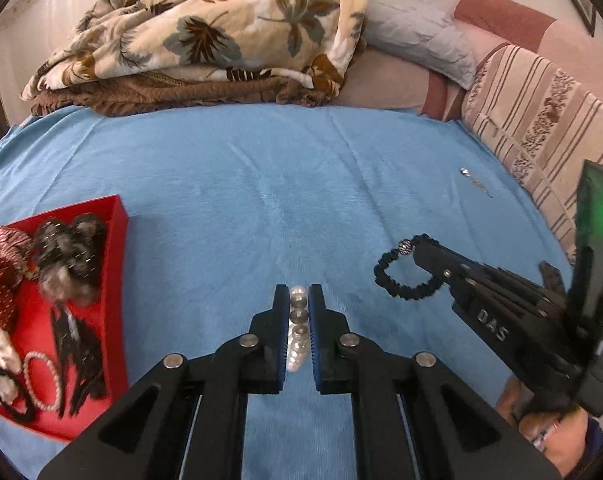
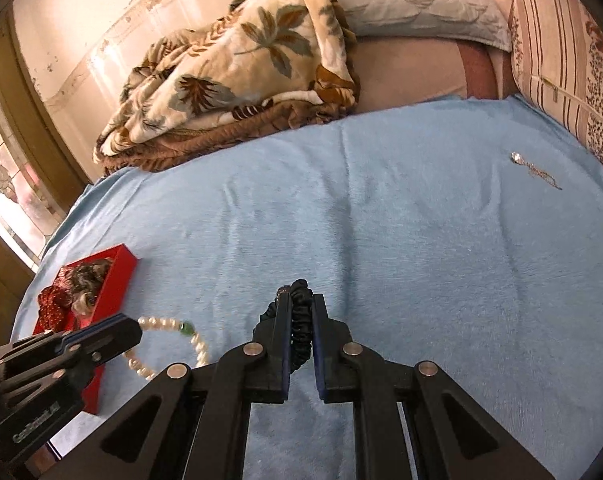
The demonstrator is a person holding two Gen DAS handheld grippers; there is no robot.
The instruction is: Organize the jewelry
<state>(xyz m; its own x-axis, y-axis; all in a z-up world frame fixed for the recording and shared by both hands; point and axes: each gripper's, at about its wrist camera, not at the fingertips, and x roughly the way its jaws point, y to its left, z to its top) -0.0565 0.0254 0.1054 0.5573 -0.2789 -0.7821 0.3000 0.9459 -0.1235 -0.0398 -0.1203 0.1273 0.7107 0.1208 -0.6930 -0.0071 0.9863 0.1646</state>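
Note:
My left gripper (image 1: pixel 299 294) is shut on a white pearl bracelet (image 1: pixel 297 328), lifted above the blue bedspread; in the right wrist view the pearl bracelet (image 2: pixel 169 338), with one green bead, hangs from the left gripper (image 2: pixel 135 330). My right gripper (image 2: pixel 301 300) is shut on a black ruffled bracelet (image 2: pixel 301 320). From the left wrist view the black bracelet (image 1: pixel 405 280), with a silver bead, dangles as a loop from the right gripper (image 1: pixel 419 245). A red tray (image 1: pixel 115 248) of scrunchies, hair clips and another pearl bracelet sits at the left. A silver chain necklace (image 2: pixel 535 170) lies far right on the bedspread.
A folded leaf-print blanket (image 1: pixel 205 36) on a brown one lies at the back of the bed. Pillows (image 1: pixel 417 36) and a striped cushion (image 1: pixel 541 128) line the right side. A window (image 2: pixel 5 184) is at the left. The blue bedspread (image 2: pixel 381 240) covers the middle.

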